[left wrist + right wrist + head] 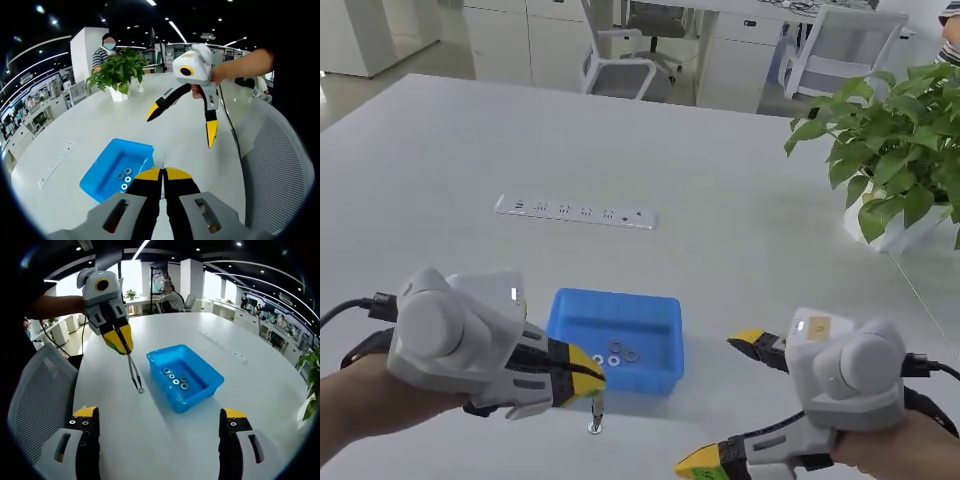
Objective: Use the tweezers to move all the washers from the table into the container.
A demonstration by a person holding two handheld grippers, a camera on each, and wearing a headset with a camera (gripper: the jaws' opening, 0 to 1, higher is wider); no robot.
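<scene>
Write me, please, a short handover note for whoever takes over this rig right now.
Left gripper: shut on the tweezers, with their tips at a washer on the table, just beside the blue container.
Right gripper: open, holding nothing, above the table.
Done: several washers lie in the container.
Left to do: move the washer at the tweezer tips into the container.

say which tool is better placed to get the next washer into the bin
Left. The left tool is shut on the tweezers, whose tips are at a washer on the table beside the bin. The right tool is open and holds nothing.
</scene>
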